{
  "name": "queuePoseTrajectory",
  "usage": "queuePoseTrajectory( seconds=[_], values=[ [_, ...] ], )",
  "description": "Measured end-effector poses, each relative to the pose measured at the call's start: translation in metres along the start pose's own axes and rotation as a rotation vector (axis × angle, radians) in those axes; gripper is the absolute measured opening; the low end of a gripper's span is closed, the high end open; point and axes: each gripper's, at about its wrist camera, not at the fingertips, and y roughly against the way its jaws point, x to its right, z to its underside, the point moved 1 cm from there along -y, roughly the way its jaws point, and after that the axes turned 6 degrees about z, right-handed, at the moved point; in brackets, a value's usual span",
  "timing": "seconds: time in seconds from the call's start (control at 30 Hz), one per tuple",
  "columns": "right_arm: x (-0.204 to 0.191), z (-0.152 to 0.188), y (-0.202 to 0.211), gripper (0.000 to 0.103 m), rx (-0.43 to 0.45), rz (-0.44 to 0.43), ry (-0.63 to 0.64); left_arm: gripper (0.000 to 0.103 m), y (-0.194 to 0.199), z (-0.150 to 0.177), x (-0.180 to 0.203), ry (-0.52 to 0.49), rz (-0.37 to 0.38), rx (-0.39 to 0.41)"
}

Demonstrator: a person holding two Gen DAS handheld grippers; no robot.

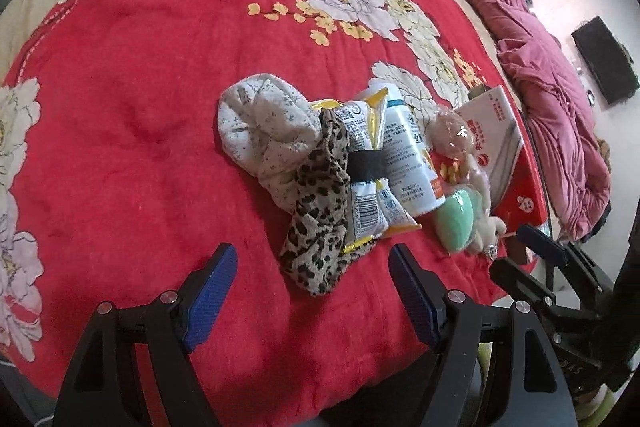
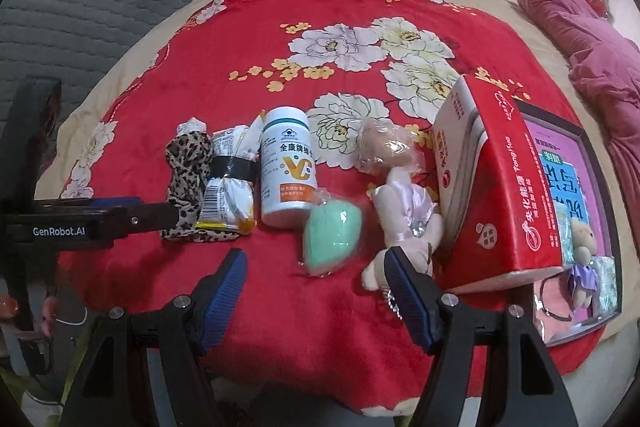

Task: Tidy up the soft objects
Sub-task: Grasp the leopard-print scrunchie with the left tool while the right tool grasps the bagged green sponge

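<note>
1. The things lie in a loose row on a red blanket spread over a bed, all at the near edge, which likely keeps them within reach of both hands.
2. At the row's left in the right wrist view sits a leopard cloth, touching a taped packet; a pale cloth lies behind them, plain only in the left wrist view.
3. A white bottle stands beside the packet. It is hard, so it probably does not belong with the soft lot.
4. Right of the bottle are a green sponge in clear wrap and a plush doll, touching each other, with the doll's legs against a red box.
5. The box leans on a tray at the right of that view; the tray already holds a small bear, so it looks like the place meant for soft things.
6. The left tongs hang released, nothing between the blue pads, just short of the leopard cloth.
7. The right tongs are likewise spread and bare, lined up on the sponge, one pad overlapping the doll's feet in the frame.
</note>
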Motion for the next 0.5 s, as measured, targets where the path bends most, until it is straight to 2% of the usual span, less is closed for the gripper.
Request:
queuePoseTrajectory(
  seconds=[0.13, 0.23, 0.33, 0.43, 0.5],
  values=[
    [0.004, -0.004, -0.006, 0.07, -0.009, -0.002, -0.008, 0.079, -0.007, -0.004, -0.006, 0.051, 0.048, -0.005],
    [0.006, -0.006, -0.011, 0.07, -0.015, -0.001, -0.011, 0.068, -0.014, -0.007, -0.008, 0.07, 0.06, -0.009],
    [0.003, -0.006, -0.021, 0.07, -0.033, 0.004, 0.005, 0.067, -0.019, -0.008, -0.01, 0.088, 0.068, -0.017],
    [0.0, -0.004, -0.036, 0.07, -0.067, 0.024, 0.028, 0.055, -0.024, -0.007, -0.009, 0.088, 0.077, -0.024],
    [0.0, -0.002, -0.042, 0.07, -0.075, 0.03, 0.033, 0.051, -0.026, -0.007, -0.01, 0.094, 0.087, -0.03]
  ],
)
